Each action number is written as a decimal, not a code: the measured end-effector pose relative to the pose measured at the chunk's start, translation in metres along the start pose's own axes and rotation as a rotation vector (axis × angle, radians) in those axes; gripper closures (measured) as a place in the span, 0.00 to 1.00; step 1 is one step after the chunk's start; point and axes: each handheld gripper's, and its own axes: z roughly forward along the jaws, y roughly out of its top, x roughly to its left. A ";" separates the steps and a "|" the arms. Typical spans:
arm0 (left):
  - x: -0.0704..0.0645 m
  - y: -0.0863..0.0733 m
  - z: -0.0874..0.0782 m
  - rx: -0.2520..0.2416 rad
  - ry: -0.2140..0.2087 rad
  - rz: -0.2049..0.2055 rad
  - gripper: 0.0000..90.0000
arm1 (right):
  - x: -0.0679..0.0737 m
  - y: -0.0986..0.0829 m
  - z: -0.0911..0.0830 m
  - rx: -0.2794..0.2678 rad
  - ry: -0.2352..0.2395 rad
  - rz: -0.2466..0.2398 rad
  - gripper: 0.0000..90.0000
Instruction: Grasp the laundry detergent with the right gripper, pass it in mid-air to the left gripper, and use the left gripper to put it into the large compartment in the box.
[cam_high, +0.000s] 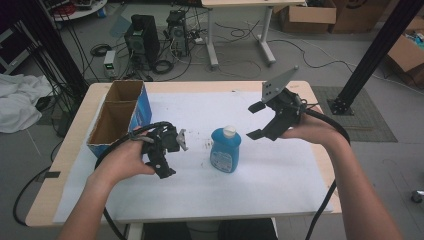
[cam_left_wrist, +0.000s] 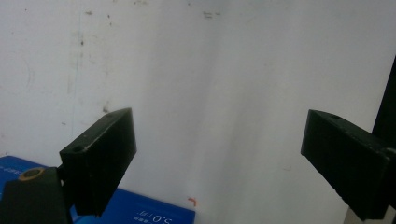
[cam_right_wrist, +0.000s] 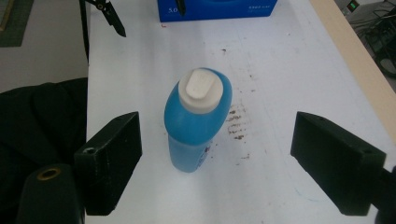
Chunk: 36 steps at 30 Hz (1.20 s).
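Blue bottle (cam_high: 225, 150) with white cap (cam_right_wrist: 200, 87) stands upright mid-worktop (cam_high: 280, 185) on the white sheet, between both grippers and touched by neither; open blue carton (cam_high: 120, 117) sits at the far left. Right gripper (cam_high: 260, 120) hovers just beside the bottle with jaws wide and empty, left gripper (cam_high: 167, 150) also wide and empty, aimed at bare sheet. Likely step is the right-hand grasp: centre the jaws on the body below the cap, come in level, close gently so it doesn't tip

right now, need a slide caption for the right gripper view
Open right gripper poised above an upright blue bottle with a white cap on the white table.
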 end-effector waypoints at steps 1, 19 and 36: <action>0.000 0.000 0.000 0.000 -0.002 0.000 0.12 | 0.000 0.000 0.000 0.000 0.000 0.000 0.18; 0.000 0.001 0.000 0.001 0.001 0.005 0.12 | 0.009 -0.029 0.026 -0.007 0.000 0.035 0.18; 0.001 -0.001 0.000 -0.008 0.004 0.004 0.12 | 0.014 -0.037 0.052 -0.012 -0.006 0.052 0.18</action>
